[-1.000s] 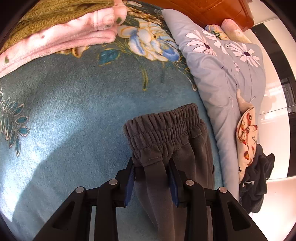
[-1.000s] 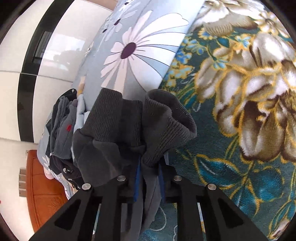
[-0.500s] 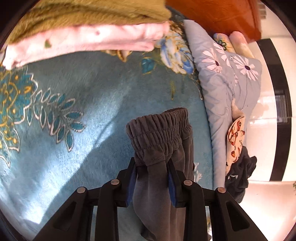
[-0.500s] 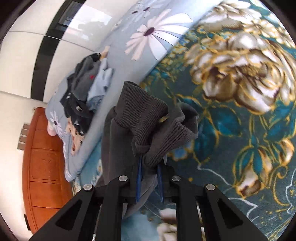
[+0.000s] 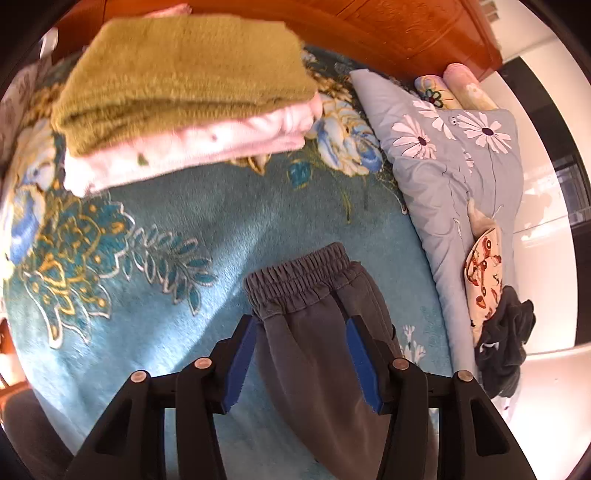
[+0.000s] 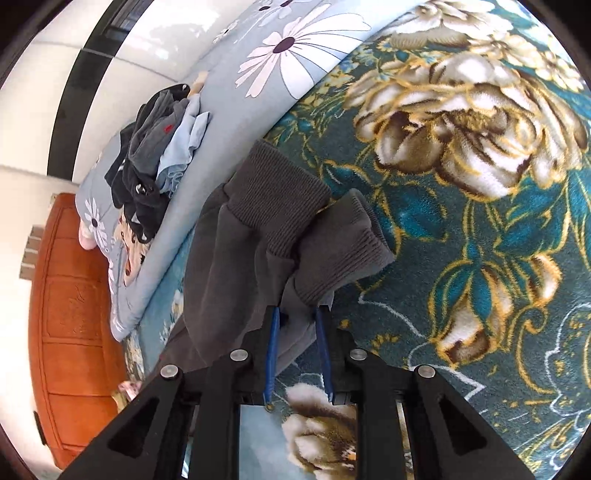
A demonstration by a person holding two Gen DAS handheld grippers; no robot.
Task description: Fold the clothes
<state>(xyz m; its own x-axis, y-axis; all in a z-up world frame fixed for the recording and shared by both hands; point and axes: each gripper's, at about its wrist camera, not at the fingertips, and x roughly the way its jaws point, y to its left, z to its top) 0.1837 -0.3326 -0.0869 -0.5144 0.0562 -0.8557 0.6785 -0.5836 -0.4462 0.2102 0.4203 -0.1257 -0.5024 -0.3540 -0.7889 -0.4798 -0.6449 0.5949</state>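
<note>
No writing, label, brand or number can be read anywhere from here. The blanket and pillow carry only flower prints, the cream cloth a small pattern, and the marks on the dark clothes are too small to tell.

Trousers on bed blanket, btwn folded stack & pillow.

Left wrist view: trousers [image 5: 317,332] lie on the blanket [image 5: 184,229], waistband away from the camera, w/ left gripper [image 5: 301,332] jaws either side, opening, cloth btwn them. Folded stack [image 5: 184,99] behind, twd headboard [image 5: 388,29]; pillow [image 5: 461,166] to the right, clothes heap [image 5: 502,332] on its near end. Right wrist view: trouser cuffs [image 6: 295,229] ahead of right gripper [image 6: 297,325], cloth btwn its opening jaws; pillow & heap to the left.
</note>
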